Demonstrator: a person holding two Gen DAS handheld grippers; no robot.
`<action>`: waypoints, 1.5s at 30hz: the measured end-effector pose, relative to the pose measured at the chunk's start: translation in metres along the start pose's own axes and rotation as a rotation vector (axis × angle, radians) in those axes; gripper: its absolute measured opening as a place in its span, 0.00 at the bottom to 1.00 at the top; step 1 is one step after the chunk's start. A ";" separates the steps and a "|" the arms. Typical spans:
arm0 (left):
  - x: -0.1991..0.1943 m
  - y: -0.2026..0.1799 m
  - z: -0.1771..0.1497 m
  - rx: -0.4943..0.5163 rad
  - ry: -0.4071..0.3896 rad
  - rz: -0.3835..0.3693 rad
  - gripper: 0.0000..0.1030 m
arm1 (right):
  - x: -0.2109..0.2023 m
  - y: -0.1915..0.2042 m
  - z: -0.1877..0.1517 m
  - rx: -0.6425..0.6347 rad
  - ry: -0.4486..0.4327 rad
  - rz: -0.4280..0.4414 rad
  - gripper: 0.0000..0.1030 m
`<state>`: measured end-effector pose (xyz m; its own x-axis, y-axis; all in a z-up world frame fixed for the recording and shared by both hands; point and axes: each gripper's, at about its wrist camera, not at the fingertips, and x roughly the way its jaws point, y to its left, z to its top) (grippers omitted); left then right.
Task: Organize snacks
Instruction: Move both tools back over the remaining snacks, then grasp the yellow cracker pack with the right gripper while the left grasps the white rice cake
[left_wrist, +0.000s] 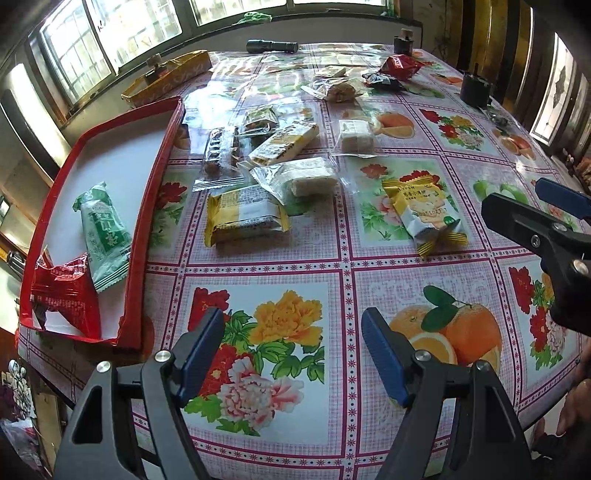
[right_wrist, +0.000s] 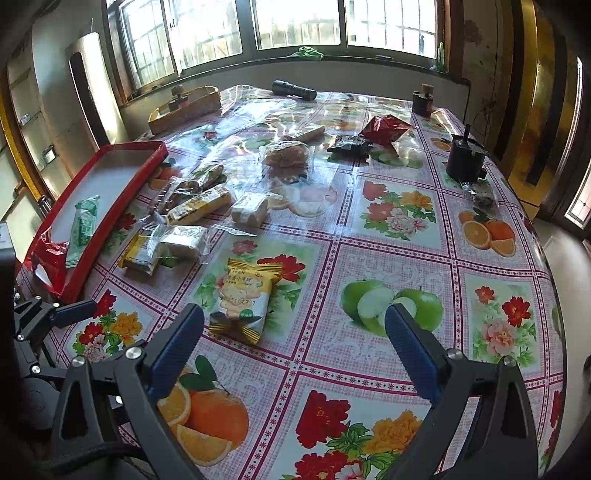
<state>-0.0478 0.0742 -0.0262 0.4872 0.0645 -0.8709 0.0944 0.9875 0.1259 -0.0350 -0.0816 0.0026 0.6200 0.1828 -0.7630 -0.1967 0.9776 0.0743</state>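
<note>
Red-rimmed, the tray (left_wrist: 155, 173) sits at the left edge of the bench (left_wrist: 332, 266), whose cloth is printed with flowers and fruit. Inside the tray a green packet (left_wrist: 103, 236) lies lengthwise, and a red packet (left_wrist: 70, 295) lies at the tray's near end, just beside it and partly under its lower end.

Most of the loose snacks are heaped together on the cloth just right of the tray: a yellow-and-black packet (left_wrist: 242, 216) nearest the front edge, a clear-wrapped white bar (left_wrist: 303, 179) touching it behind, a yellow bar packet (left_wrist: 284, 144) farther back, and a clear wrapper with dark brown pieces (left_wrist: 216, 151) on the tray side of the heap. A yellow cracker packet (right_wrist: 242, 301) lies apart from the heap, toward the middle of the bench. Toward the far edge a red foil packet (right_wrist: 384, 129) and a dark packet (right_wrist: 349, 144) lie side by side, and a black flashlight (right_wrist: 293, 89) rests close to the far edge. A yellow box (right_wrist: 184, 107) stands at the far left corner.

Both tools hover over the front edge, holding nothing. The left tool (left_wrist: 293, 354) has its blue pads spread wide. The right tool (right_wrist: 295, 349) is likewise spread apart, with the cracker packet just ahead of its left finger.
</note>
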 end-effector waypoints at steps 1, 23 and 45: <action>0.001 -0.001 0.000 0.002 0.002 -0.003 0.74 | 0.000 0.000 0.000 0.000 0.000 -0.001 0.96; 0.021 0.049 0.081 -0.085 -0.048 -0.115 0.75 | 0.038 -0.017 0.036 0.053 0.047 0.136 0.88; 0.090 0.017 0.149 0.095 0.013 -0.157 0.34 | 0.079 0.033 0.025 -0.251 0.165 0.075 0.51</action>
<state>0.1265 0.0755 -0.0317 0.4492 -0.0873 -0.8892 0.2503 0.9677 0.0314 0.0270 -0.0325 -0.0394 0.4687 0.2144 -0.8570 -0.4318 0.9019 -0.0105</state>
